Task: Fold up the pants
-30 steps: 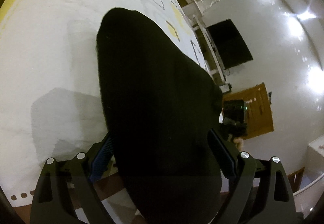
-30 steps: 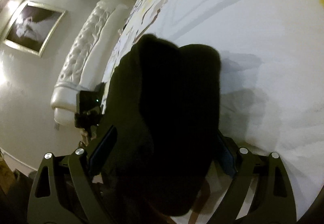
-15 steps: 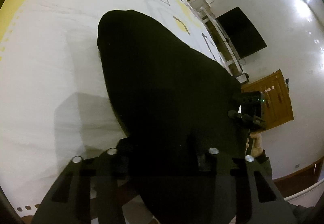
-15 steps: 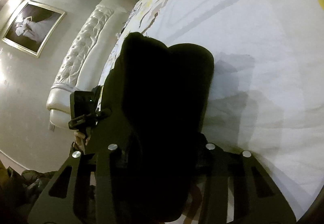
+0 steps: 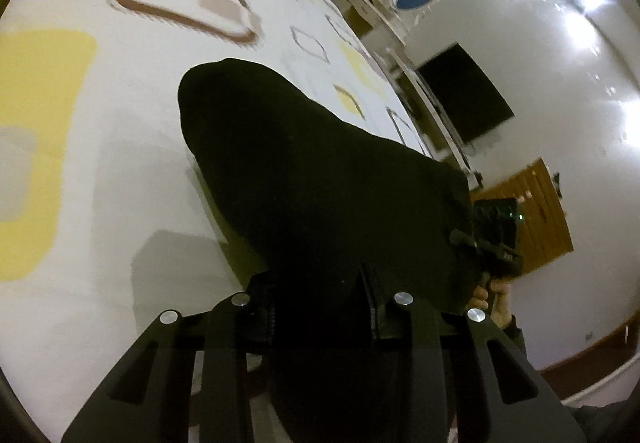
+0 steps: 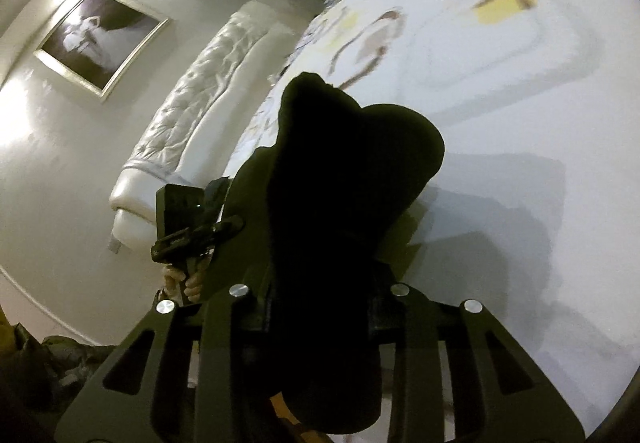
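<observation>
Pinching the pants [image 5: 320, 183] edge, both tongs [image 5: 320, 313] [image 6: 320, 307] closing; next, carry it across the bed [image 5: 100, 183].

pants [image 5: 320, 183] – 1 | tool – 2: left [image 5: 320, 313], right [image 6: 320, 313] | bed [image 5: 100, 183] – 1 | framed picture [image 6: 100, 39] – 1

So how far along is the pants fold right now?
Done: each tool has a bite of the black pants, the left tool and the right tool both closing on bunched cloth at the near end. In hand: that end is lifted off the bed, the far end resting on it. Left: carrying it over, laying it flat and releasing; no finished fold shows yet.
</observation>
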### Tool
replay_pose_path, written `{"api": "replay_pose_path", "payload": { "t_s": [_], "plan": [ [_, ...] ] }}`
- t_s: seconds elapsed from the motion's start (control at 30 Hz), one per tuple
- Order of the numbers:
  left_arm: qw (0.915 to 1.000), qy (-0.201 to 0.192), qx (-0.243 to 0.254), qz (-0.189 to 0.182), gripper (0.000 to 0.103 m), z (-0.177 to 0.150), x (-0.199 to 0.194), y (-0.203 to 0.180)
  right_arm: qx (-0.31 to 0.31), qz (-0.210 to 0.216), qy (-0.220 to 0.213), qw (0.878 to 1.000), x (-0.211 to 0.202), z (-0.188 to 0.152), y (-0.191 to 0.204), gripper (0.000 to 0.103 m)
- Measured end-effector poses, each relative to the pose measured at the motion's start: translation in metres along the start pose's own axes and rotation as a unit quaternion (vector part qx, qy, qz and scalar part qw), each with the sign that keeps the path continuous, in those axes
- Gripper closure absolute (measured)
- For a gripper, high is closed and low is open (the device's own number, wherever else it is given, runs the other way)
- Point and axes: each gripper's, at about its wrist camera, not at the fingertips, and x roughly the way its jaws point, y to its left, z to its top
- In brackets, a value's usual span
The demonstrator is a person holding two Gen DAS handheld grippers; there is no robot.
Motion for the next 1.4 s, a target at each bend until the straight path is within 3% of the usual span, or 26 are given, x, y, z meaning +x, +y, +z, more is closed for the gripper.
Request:
{"api": "replay_pose_path", "payload": {
  "t_s": [0.2,0.4,0.6,0.7,0.83,1.03,1.17,1.27,1.4],
  "plan": [
    [0.9982,-0.036,-0.016,0.045,0.071,0.02,-0.049,0.041,0.004,0.041,0.029,0.999,0.082,0.026,0.012,0.073],
    [0.9966,-0.048,-0.029,0.06,0.071,0.031,-0.073,0.084,0.034,0.056,0.042,0.997,0.132,0.038,0.003,0.073],
    [0.997,-0.05,-0.033,0.049,0.065,0.02,-0.066,0.106,0.072,0.064,0.039,0.995,0.139,0.032,-0.019,0.073],
    [0.9967,-0.058,-0.034,0.045,0.057,0.015,-0.066,0.111,0.077,0.067,0.036,0.994,0.14,0.032,-0.021,0.071],
    [0.9943,-0.071,-0.016,0.078,0.036,0.011,-0.069,0.11,0.087,0.071,0.03,0.993,0.136,0.032,-0.023,0.07],
    [0.9884,-0.083,0.008,0.127,0.028,0.003,-0.08,0.104,0.095,0.051,0.009,0.994,0.117,0.028,-0.028,0.067],
    [0.9806,-0.099,0.019,0.168,0.027,-0.004,-0.089,0.094,0.082,0.002,-0.01,0.997,0.099,0.019,-0.019,0.053],
    [0.971,-0.119,0.033,0.205,0.027,-0.014,-0.101,0.081,0.068,-0.062,-0.032,0.995,0.082,0.008,-0.006,0.041],
    [0.949,-0.139,0.047,0.279,0.022,-0.029,-0.115,0.066,0.033,-0.204,-0.075,0.975,0.061,-0.016,0.027,0.031]
  ]
}}
